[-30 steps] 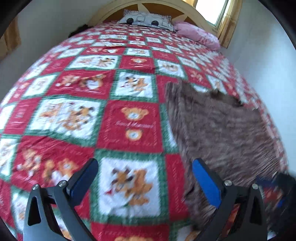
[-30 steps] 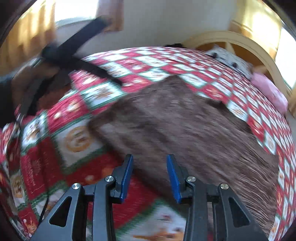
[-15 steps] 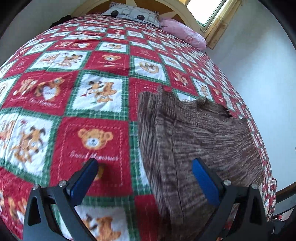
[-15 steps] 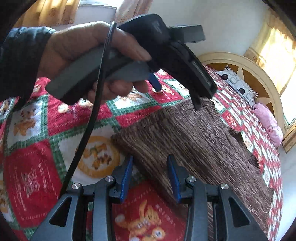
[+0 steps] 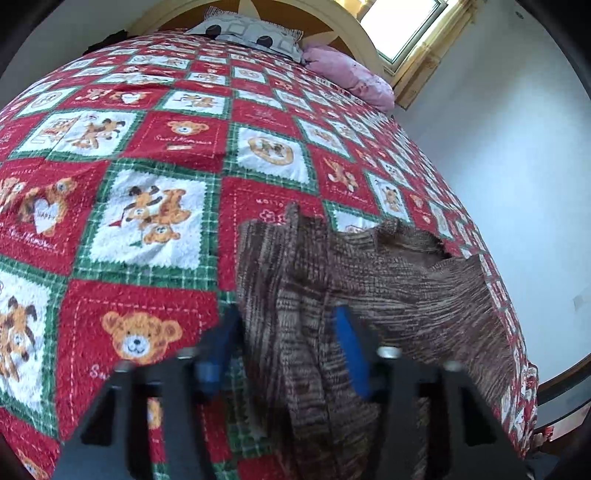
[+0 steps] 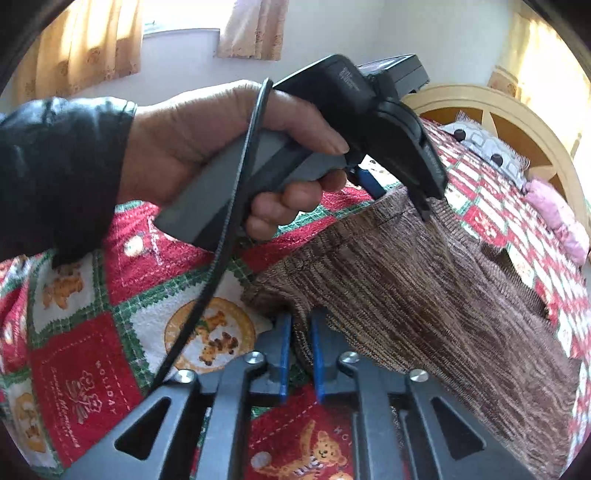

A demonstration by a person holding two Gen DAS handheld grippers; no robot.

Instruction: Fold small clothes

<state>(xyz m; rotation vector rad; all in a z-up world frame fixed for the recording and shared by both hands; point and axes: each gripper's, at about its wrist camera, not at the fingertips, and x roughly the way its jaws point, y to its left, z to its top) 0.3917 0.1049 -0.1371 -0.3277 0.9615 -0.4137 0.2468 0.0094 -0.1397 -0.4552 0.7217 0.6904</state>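
While the brown knit garment (image 5: pixel 388 291) lies at the bed's near corner on the teddy-bear quilt (image 5: pixel 155 206), both tools have hold of its near edge. From the left wrist view the left tool (image 5: pixel 284 347) sits at 6 o'clock, its blue fingers closing with a bunched ridge of the knit between them; the fingers are blurred, so how hard they press is hard to make out. From the right wrist view the right tool (image 6: pixel 298 350), also at 6 o'clock, has its blue pads pressed nearly together, pinching the garment's rolled corner.

Across the right wrist view, from 9 to 1 o'clock, the person's left hand (image 6: pixel 207 147) in a dark sleeve (image 6: pixel 62 166) grips the other tool's grey handle, and a black cable (image 6: pixel 221 251) hangs from it over the quilt; hand and handle hide much of the quilt behind them. At 12 o'clock in the left wrist view lie a patterned pillow (image 5: pixel 255 35) and a pink pillow (image 5: pixel 347 74) against the headboard (image 6: pixel 491 110). The garment's far end runs out of frame at 4 o'clock.
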